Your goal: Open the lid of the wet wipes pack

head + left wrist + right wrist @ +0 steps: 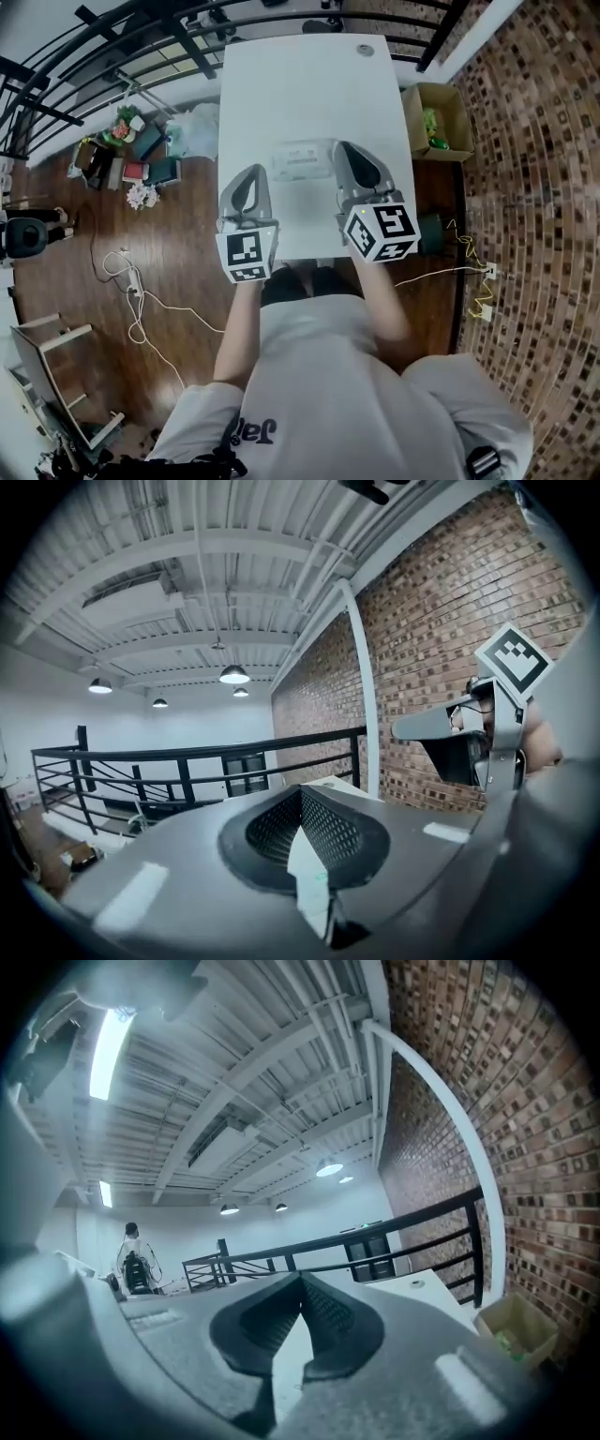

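The wet wipes pack (300,159) lies flat near the middle of the white table (281,84), its lid down. It sits between the tips of the two grippers, a little ahead of them. The right gripper (340,148) reaches alongside the pack's right end; whether it touches the pack cannot be told. Its jaws are pressed together at the tips with nothing between them, as the right gripper view (300,1283) shows. The left gripper (251,172) hangs near the pack's left end, apart from it. Its jaws also meet at the tips and pinch nothing (300,794). Both point roughly level over the near part of the table. A cardboard box (437,120) stands on the wooden floor just beside the table's right edge, against the brick wall (534,141). A black railing (141,37) runs beyond the table's far end.
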The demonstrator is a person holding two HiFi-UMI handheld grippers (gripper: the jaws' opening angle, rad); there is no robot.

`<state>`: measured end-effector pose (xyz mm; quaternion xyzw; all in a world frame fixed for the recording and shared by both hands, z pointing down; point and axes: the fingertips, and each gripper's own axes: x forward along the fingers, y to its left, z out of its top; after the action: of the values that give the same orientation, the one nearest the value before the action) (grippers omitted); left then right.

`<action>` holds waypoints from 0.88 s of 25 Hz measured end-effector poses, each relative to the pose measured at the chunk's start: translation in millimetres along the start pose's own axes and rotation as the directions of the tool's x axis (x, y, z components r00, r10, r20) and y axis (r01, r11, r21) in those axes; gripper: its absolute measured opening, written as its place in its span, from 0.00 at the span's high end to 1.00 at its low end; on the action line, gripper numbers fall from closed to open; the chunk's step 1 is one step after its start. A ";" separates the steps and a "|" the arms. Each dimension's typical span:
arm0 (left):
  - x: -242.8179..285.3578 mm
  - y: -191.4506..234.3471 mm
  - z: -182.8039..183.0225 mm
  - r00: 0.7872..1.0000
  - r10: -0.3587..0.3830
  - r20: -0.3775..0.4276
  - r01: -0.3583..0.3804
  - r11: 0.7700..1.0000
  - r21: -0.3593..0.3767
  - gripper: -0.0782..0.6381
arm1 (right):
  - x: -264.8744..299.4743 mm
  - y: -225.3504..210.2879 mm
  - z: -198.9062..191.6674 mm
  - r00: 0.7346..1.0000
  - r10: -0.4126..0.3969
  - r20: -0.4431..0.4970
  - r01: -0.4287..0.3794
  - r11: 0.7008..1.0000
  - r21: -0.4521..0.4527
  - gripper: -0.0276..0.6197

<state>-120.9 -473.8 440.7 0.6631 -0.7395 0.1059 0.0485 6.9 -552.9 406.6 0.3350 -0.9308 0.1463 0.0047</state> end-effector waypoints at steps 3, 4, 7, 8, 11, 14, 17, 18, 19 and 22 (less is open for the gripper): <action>18.7 9.0 -16.0 0.998 -0.013 -0.055 0.012 1.000 -0.005 0.87 | 17.1 -5.2 -15.3 0.999 -0.006 -0.050 0.007 1.000 0.020 0.97; 26.7 11.4 -20.0 0.997 -0.020 -0.068 0.019 1.000 -0.007 0.87 | 23.9 -5.8 -16.8 0.998 -0.006 -0.060 0.008 1.000 0.026 0.97; 48.8 15.1 -32.9 0.994 -0.043 -0.102 0.041 0.999 -0.030 0.87 | 42.2 -3.1 -14.4 0.997 0.008 -0.071 -0.006 1.000 0.021 0.97; 55.9 14.4 -37.9 0.992 -0.058 -0.111 0.053 0.998 -0.040 0.87 | 47.8 -3.3 -13.4 0.998 0.008 -0.070 -0.006 1.000 0.017 0.97; 71.5 8.5 -59.5 0.981 -0.112 -0.156 0.103 0.993 -0.063 0.87 | 61.0 -7.6 -20.5 0.996 -0.016 -0.088 0.019 1.000 0.024 0.97; 82.6 1.4 -90.1 0.949 -0.206 -0.239 0.181 0.976 -0.121 0.87 | 70.4 -8.9 -40.9 0.990 -0.037 -0.135 0.043 0.998 0.040 0.97; 85.8 -5.3 -122.7 0.900 -0.278 -0.336 0.225 0.956 -0.188 0.87 | 70.8 -8.0 -65.8 0.981 -0.051 -0.188 0.064 0.996 0.062 0.97; 87.4 -4.0 -130.7 0.893 -0.281 -0.350 0.227 0.956 -0.187 0.87 | 71.1 -7.5 -73.2 0.978 -0.054 -0.203 0.069 0.995 0.067 0.97; 89.3 -1.9 -137.0 0.891 -0.280 -0.357 0.228 0.957 -0.181 0.87 | 71.9 -6.7 -79.8 0.975 -0.056 -0.217 0.073 0.995 0.072 0.97; 92.5 0.1 -152.7 0.878 -0.287 -0.382 0.236 0.956 -0.174 0.87 | 73.5 -5.1 -96.9 0.965 -0.062 -0.254 0.083 0.994 0.076 0.97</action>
<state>-142.2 -529.7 608.8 0.7164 -0.6221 0.1873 0.2544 -55.6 -575.7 508.6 0.3475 -0.9027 0.2271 0.1136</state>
